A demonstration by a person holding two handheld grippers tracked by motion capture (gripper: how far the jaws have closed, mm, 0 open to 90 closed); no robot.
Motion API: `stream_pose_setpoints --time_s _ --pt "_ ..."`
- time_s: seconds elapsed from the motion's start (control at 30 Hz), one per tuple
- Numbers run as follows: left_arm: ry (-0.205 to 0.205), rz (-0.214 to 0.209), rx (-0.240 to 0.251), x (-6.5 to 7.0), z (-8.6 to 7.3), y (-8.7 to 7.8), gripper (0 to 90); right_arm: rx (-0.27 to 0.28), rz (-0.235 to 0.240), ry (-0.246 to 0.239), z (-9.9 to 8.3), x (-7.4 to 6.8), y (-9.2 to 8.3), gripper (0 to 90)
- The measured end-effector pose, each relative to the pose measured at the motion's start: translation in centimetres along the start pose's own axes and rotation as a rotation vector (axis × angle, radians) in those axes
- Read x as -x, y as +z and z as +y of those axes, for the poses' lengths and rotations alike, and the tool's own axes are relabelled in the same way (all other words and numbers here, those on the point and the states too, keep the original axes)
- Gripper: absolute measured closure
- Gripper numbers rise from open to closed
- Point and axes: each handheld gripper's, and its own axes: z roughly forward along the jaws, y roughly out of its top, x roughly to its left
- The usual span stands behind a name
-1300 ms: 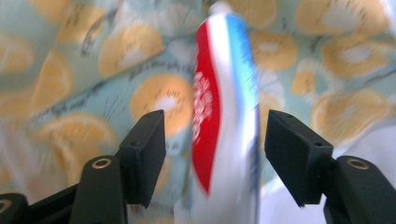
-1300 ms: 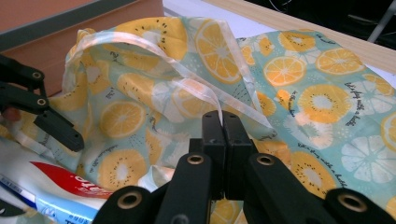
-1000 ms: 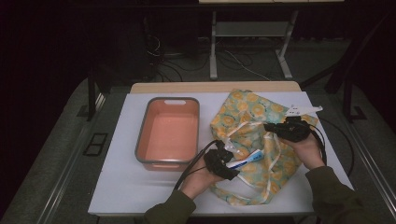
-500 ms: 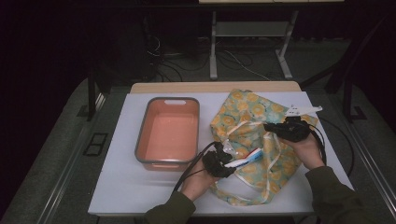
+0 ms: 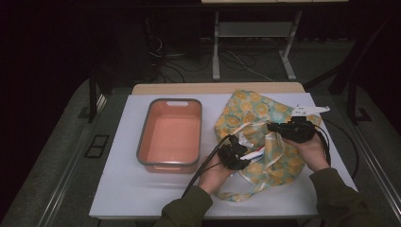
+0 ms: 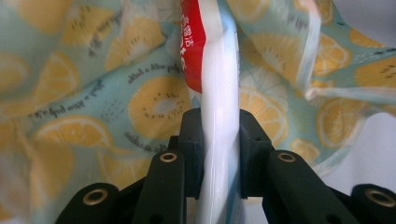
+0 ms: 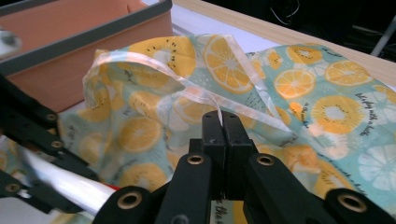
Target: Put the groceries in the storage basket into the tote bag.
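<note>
A cloth bag (image 5: 265, 118) printed with orange and lemon slices lies on the white table, right of centre. At its near-left edge my left gripper (image 5: 242, 156) is shut on a white tube with a red label (image 5: 254, 153). Its jaws have just been closing. In the left gripper view the tube (image 6: 219, 93) stands pinched between the two pads, with the bag cloth (image 6: 116, 93) behind it. My right gripper (image 5: 274, 126) is shut on the bag's ribbon-trimmed rim (image 7: 205, 95) and holds it lifted above the rest of the bag (image 7: 299, 84).
An empty salmon-coloured tray (image 5: 170, 101) with a grey rim sits left of the bag, and its wall (image 7: 93, 32) stands close behind the lifted rim. Bare white table surface (image 5: 142, 189) lies in front of the tray. Cables trail from both grippers.
The left gripper's jaws have closed onto the tube, and that hand has shifted a little to the right and away, toward the bag. The right hand has stayed put.
</note>
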Motion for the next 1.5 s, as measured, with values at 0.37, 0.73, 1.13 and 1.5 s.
stream_pose_setpoints --time_s 0.37,0.73,1.13,1.5 --pt "-0.044 0.048 0.038 -1.8 1.9 1.8 74.8 0.058 0.024 -0.011 1.1 -0.6 -1.1 89.6" --pt "-0.125 0.070 0.096 -3.6 2.7 3.5 73.0 0.055 0.032 -0.012 1.1 -0.7 -1.0 89.6" --pt "-0.092 0.033 0.155 -2.3 1.9 -0.5 39.6 0.028 0.019 -0.003 0.6 -0.3 -0.7 89.6" --pt "-0.062 0.001 0.166 -0.4 -1.1 -4.4 70.5 0.001 0.024 -0.009 0.3 -0.5 0.0 89.5"
